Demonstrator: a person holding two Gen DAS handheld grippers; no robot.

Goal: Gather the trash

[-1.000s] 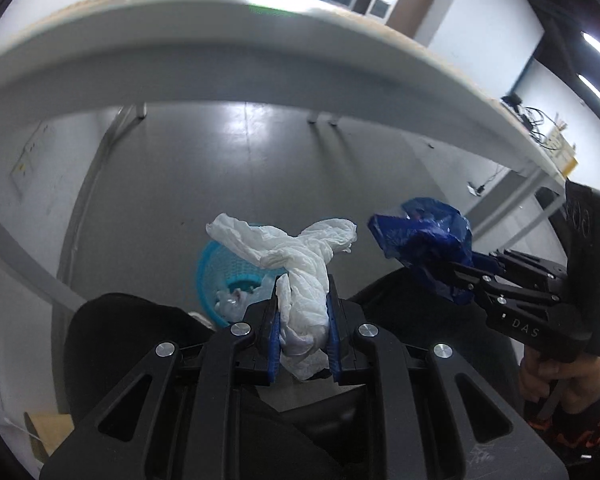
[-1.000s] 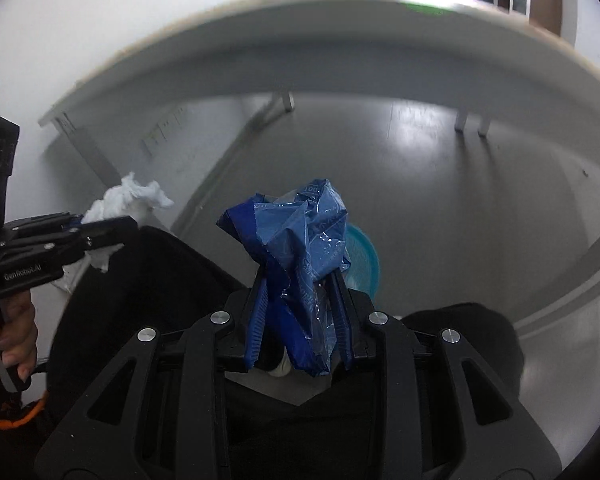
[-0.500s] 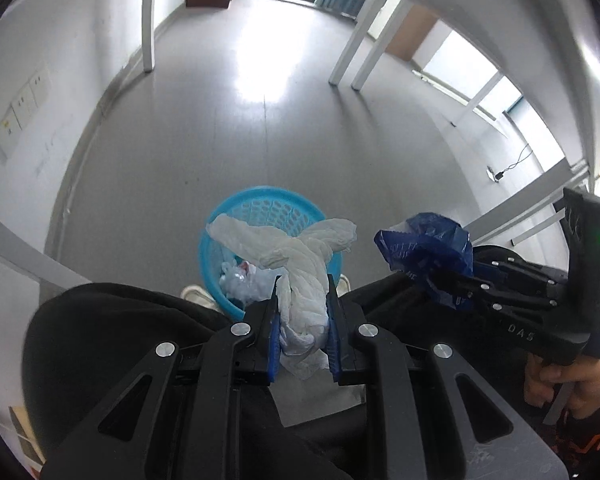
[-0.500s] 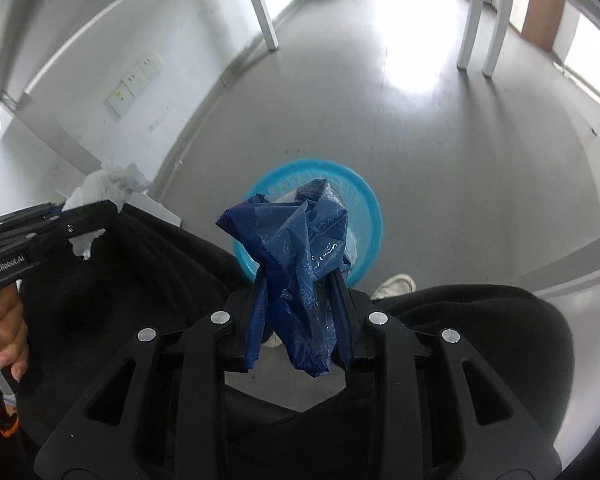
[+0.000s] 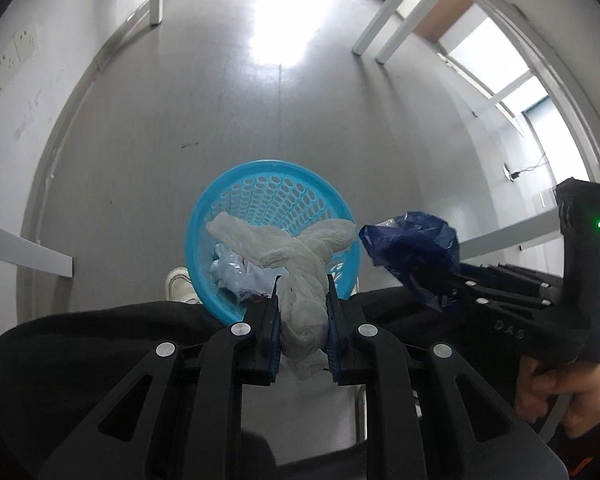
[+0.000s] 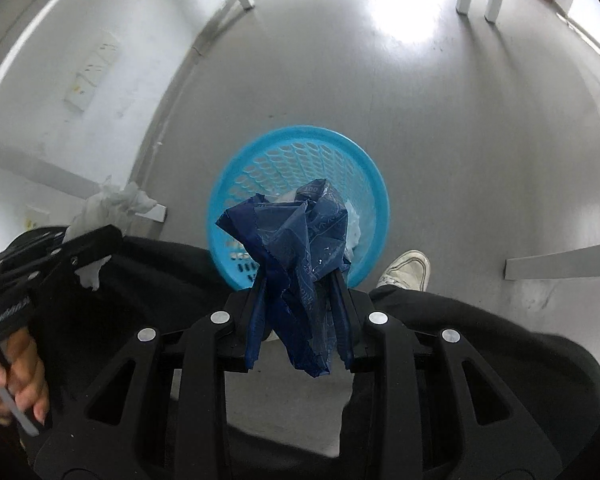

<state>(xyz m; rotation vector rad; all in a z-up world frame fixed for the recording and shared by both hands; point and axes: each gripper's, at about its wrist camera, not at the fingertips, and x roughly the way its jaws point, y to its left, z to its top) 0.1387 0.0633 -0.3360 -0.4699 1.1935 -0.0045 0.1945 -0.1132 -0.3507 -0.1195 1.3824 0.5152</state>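
One crumpled white tissue (image 5: 300, 276) is clamped in the left gripper (image 5: 302, 300), one crumpled blue wrapper (image 6: 300, 256) in the right gripper (image 6: 300, 300); both are held above one blue perforated wastebasket (image 5: 228, 216) on the floor.

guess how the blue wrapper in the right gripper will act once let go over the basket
Probably light and floppy: the wrapper is crumpled thin film, bulging past the right gripper. It may spring open and drift rather than drop straight, though the basket lies below.
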